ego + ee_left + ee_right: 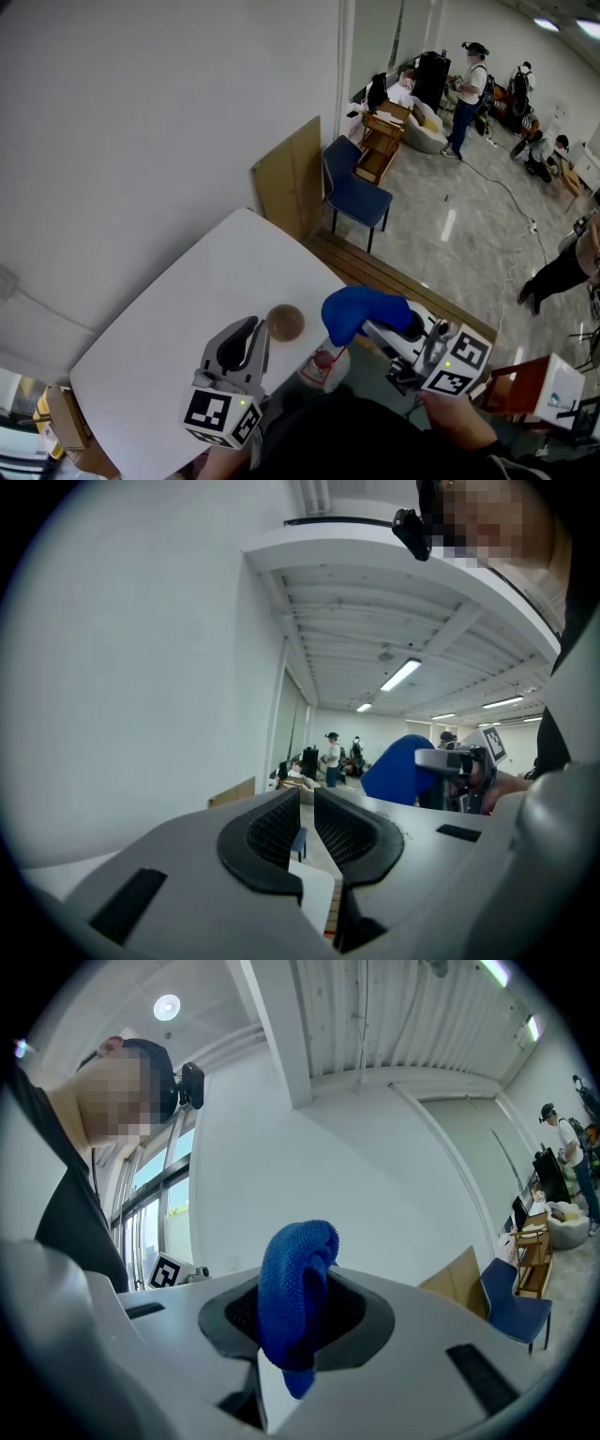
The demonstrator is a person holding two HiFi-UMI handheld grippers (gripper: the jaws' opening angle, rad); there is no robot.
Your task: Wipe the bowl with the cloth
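Right claw (302, 1309) clamps the cloth (361, 312), right of the bowl (285, 322) on the bench (178, 319). Left claw (307, 797), just left of the bowl, stands narrow and empty.

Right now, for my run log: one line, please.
left gripper: empty, slightly open | right gripper: shut on blue cloth | bowl: on table

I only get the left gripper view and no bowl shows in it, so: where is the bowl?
Observer: In the head view the brown bowl sits on the white table, close ahead of the left hand-held gripper.
Operator: Is the cloth actually clamped?
Observer: The right gripper view shows the right hand-held gripper shut on the bunched blue cloth.
Operator: Anything beside the bowl?
Observer: A small red-and-white item, unidentifiable, near the table's edge.
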